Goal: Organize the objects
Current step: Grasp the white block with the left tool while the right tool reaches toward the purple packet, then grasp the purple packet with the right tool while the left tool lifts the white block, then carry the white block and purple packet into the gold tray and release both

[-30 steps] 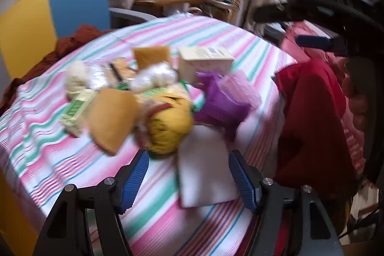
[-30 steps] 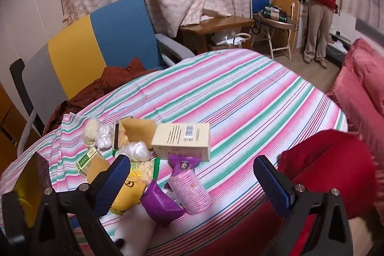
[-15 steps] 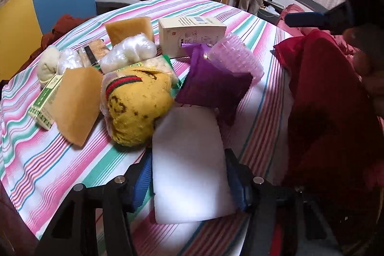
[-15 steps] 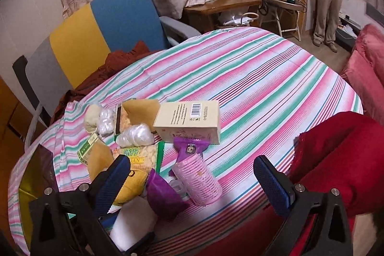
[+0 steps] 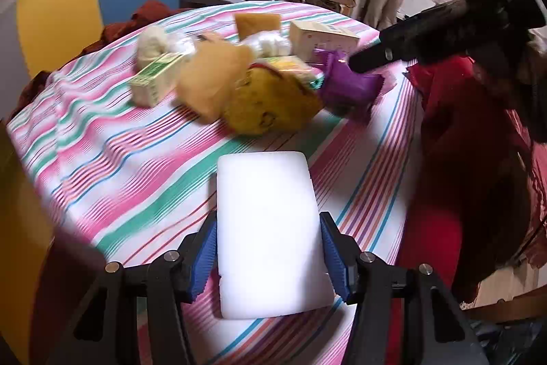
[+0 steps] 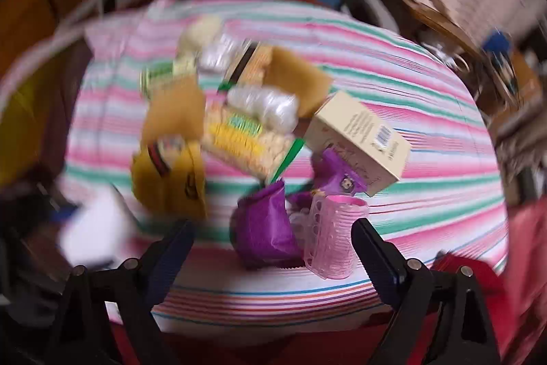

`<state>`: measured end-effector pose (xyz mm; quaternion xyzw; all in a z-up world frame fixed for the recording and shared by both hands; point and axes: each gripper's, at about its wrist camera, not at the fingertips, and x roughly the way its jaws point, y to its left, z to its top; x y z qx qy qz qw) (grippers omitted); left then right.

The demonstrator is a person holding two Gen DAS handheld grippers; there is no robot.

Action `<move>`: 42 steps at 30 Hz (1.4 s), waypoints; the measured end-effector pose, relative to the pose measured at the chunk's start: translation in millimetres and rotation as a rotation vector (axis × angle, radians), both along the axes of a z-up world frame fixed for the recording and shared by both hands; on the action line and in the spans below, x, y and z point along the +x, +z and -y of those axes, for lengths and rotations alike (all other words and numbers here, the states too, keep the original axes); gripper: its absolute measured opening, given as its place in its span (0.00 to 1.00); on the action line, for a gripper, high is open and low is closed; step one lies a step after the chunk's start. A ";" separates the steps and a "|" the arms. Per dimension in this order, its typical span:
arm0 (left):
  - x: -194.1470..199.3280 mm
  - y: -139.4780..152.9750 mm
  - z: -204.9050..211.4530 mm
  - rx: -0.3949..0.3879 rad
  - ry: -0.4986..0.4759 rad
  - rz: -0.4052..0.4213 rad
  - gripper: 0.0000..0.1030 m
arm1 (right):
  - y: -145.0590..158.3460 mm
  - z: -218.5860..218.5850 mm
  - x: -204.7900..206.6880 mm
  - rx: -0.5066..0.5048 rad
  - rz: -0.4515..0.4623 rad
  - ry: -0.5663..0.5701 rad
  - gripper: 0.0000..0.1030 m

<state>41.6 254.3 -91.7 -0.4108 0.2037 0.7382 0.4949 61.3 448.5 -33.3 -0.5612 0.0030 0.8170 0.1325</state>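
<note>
Nearest my left hand-held gripper [image 5: 268,259], the flat white rectangular foam pad [image 5: 270,228] sits clamped between both blue pads, its near half in the grip and its far half jutting forward over the round bench with the pink, green and white striped cloth [image 5: 119,159]. I judge the step in hand to be carrying this pad clear of the heap; to do it well I would keep it level, lift before swinging, and hold the squeeze light, since foam likely bows. My right hand-held gripper [image 6: 273,238] stands wide apart, holding nothing, with the crinkled purple foil packet [image 6: 265,224] and the pink ribbed plastic roller [image 6: 333,235] lying between its fingers, though blur hides any contact. Beyond them lies the yellow knitted pouch [image 5: 270,105], then the cream cardboard box [image 6: 359,139] farther back.
</note>
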 end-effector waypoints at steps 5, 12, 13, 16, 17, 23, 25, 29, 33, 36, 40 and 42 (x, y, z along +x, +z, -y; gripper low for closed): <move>2.0 -1.1 1.1 0.016 0.028 0.010 0.56 | -19.2 13.2 -17.3 0.099 0.155 0.099 0.83; 0.5 -3.2 6.0 0.040 0.045 0.020 0.56 | -39.5 21.3 -30.6 0.205 0.276 0.151 0.52; -0.4 -3.8 6.0 0.043 0.045 0.020 0.56 | -46.9 19.9 -29.8 0.209 0.313 0.149 0.36; 0.9 -3.9 6.4 0.045 0.044 0.008 0.56 | -44.8 15.1 -29.6 0.198 0.325 0.140 0.37; 1.5 -4.1 6.7 0.045 0.044 0.002 0.55 | -42.0 14.1 -28.0 0.190 0.310 0.136 0.36; 2.8 2.7 10.5 0.057 0.063 -0.009 0.55 | -18.2 -2.5 -13.6 0.122 0.166 0.045 0.36; 3.6 11.5 15.3 0.082 0.071 -0.020 0.55 | -6.6 -7.1 -5.8 0.079 0.100 0.019 0.36; 5.3 34.2 25.1 0.139 0.093 -0.053 0.55 | 22.3 -5.1 1.7 0.004 -0.042 -0.019 0.36; -1.1 55.1 40.1 0.190 0.150 -0.063 0.55 | 47.7 20.2 -1.6 -0.028 -0.158 0.002 0.36; -11.7 68.3 59.0 0.224 0.232 -0.062 0.55 | 62.6 45.7 -13.7 -0.063 -0.213 0.040 0.36; -33.1 82.6 96.3 0.234 0.397 -0.073 0.55 | 70.4 85.1 -35.2 -0.131 -0.278 0.121 0.36; -40.2 83.9 115.2 0.226 0.475 -0.083 0.55 | 70.9 108.4 -49.7 -0.171 -0.299 0.166 0.36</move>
